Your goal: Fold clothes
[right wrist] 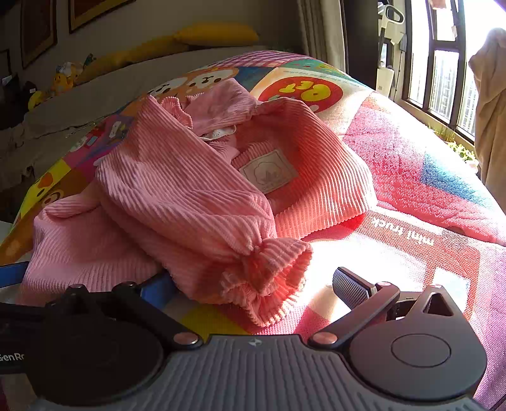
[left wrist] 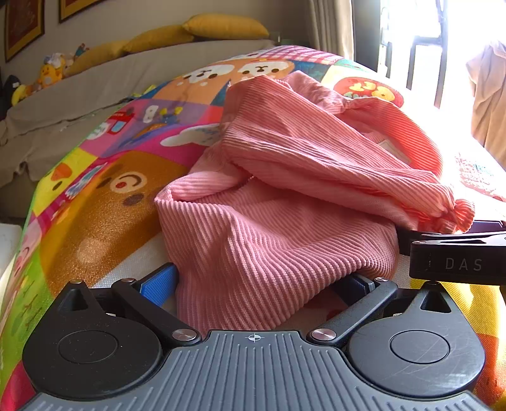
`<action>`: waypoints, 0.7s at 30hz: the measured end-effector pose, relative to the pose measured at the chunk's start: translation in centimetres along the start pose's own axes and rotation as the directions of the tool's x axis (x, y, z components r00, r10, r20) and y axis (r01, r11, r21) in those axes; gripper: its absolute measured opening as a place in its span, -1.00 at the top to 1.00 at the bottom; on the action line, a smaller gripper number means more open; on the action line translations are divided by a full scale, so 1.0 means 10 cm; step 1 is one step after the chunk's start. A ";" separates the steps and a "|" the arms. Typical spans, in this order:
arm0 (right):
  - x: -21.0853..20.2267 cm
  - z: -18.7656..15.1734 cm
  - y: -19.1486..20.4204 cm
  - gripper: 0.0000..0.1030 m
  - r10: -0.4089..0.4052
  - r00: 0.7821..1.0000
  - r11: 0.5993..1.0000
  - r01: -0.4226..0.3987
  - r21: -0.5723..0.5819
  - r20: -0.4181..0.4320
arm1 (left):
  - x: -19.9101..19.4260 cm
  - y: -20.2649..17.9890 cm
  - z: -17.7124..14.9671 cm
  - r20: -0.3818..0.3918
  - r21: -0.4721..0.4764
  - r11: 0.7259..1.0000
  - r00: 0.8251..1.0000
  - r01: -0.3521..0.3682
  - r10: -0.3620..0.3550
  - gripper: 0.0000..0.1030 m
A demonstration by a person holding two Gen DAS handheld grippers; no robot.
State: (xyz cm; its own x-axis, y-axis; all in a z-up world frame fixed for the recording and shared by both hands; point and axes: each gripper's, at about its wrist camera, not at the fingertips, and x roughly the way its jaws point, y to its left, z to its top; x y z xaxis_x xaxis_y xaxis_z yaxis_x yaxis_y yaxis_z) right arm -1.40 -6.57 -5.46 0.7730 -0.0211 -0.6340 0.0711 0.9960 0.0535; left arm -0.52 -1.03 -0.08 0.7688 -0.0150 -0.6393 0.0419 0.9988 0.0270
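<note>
A pink ribbed child's sweater (left wrist: 278, 227) lies bunched on a colourful cartoon play mat (left wrist: 95, 202). In the right wrist view the sweater (right wrist: 189, 196) shows its neck label (right wrist: 268, 170), and one sleeve lies folded across the body with its frilled cuff (right wrist: 265, 281) nearest me. My left gripper (left wrist: 256, 281) is open, its fingers spread on either side of the sweater's near edge. My right gripper (right wrist: 256, 284) is open with the cuff lying between its fingers. The right gripper's body shows at the right edge of the left wrist view (left wrist: 458, 253).
The mat (right wrist: 411, 196) covers a raised surface. Behind it is a grey-covered sofa (left wrist: 95, 85) with yellow cushions (left wrist: 221, 27) and soft toys (left wrist: 47, 76). A window (right wrist: 442, 63) and a beige hanging cloth (right wrist: 490, 110) are at the right.
</note>
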 end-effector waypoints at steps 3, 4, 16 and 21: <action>0.00 0.00 0.00 -1.00 0.000 1.000 1.000 0.000 0.000 0.000 | 0.00 0.00 0.00 0.000 0.001 1.000 1.000 -0.001 0.001 -1.00; 0.00 0.00 0.00 -1.00 0.000 1.000 1.000 0.000 0.000 0.000 | 0.00 0.00 0.00 0.000 0.001 1.000 1.000 -0.001 0.001 -1.00; 0.00 -0.01 0.00 -1.00 -0.001 1.000 1.000 0.001 0.000 0.000 | 0.00 0.01 0.00 0.000 0.001 1.000 1.000 -0.001 0.001 -1.00; 0.00 0.00 0.00 -1.00 -0.001 1.000 1.000 0.001 0.000 0.000 | 0.00 0.01 0.00 0.005 0.001 1.000 1.000 -0.001 0.001 -1.00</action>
State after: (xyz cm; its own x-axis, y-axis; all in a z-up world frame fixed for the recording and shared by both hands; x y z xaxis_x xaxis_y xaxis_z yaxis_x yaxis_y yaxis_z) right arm -1.44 -6.53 -5.46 0.7730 -0.0218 -0.6341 0.0714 0.9960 0.0528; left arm -0.53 -0.91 -0.08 0.7723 -0.0138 -0.6351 0.0417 0.9987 0.0291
